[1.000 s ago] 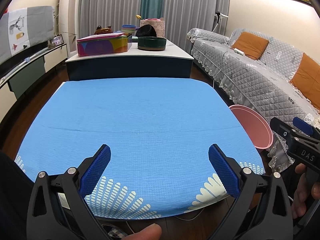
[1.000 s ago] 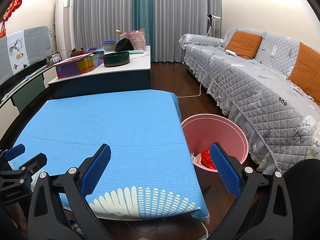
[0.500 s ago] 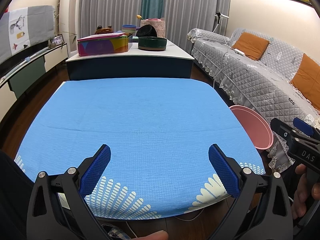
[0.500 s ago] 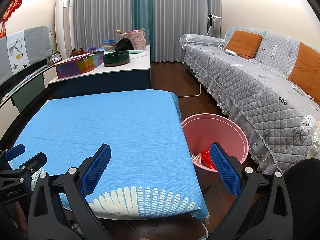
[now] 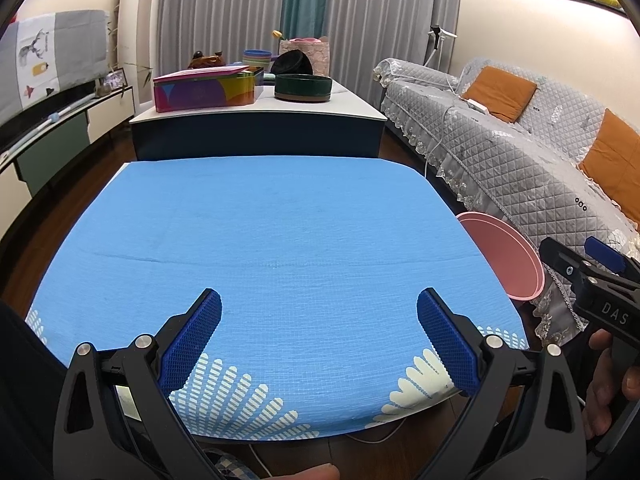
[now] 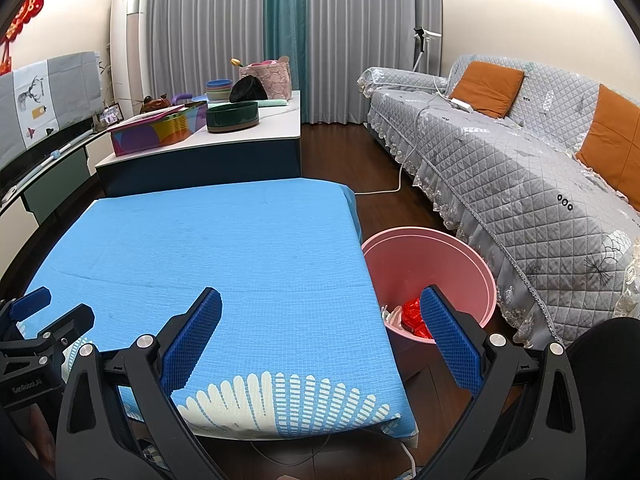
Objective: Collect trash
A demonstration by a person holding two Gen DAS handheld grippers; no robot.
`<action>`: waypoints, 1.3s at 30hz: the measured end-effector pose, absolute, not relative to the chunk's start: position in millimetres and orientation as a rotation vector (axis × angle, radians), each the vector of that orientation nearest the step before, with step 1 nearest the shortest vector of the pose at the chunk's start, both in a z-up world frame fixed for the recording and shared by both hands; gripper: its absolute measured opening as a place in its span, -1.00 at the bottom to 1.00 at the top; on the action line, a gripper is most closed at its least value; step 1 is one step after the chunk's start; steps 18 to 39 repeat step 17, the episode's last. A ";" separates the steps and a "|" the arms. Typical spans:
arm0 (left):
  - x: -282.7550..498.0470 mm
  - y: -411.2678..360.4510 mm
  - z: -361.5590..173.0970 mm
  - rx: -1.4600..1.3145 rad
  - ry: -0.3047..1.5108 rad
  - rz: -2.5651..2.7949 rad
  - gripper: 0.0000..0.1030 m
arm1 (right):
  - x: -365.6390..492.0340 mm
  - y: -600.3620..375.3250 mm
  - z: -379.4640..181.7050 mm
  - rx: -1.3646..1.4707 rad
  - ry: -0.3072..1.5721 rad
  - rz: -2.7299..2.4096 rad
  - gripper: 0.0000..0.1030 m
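Observation:
A pink trash bin (image 6: 434,258) stands on the floor at the right of a table with a blue cloth (image 6: 224,248). Red and white trash (image 6: 412,314) lies inside the bin. The bin's rim also shows in the left wrist view (image 5: 500,252). My left gripper (image 5: 319,322) is open and empty above the near edge of the blue cloth (image 5: 272,240). My right gripper (image 6: 320,320) is open and empty over the table's near right corner, beside the bin. No trash shows on the cloth.
A grey quilted sofa (image 6: 520,168) with orange cushions runs along the right. A low white-topped table (image 5: 260,108) behind the blue one holds a colourful box (image 5: 204,90), a dark green bowl (image 5: 303,87) and other items. A TV stand (image 5: 52,128) is at the left.

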State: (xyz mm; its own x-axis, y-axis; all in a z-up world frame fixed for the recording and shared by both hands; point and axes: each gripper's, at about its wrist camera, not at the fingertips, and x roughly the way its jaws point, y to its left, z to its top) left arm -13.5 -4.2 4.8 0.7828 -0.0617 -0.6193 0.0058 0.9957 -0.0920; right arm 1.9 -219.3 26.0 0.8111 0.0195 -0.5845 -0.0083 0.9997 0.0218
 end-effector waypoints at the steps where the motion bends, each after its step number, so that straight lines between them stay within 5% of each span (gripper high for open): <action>1: -13.5 -4.3 4.8 -0.087 0.671 -0.038 0.85 | 1.9 -219.3 26.1 0.018 0.625 0.015 0.90; 39: -11.3 -5.5 5.2 -0.084 0.675 -0.045 0.85 | 2.2 -219.5 26.2 0.018 0.626 0.015 0.90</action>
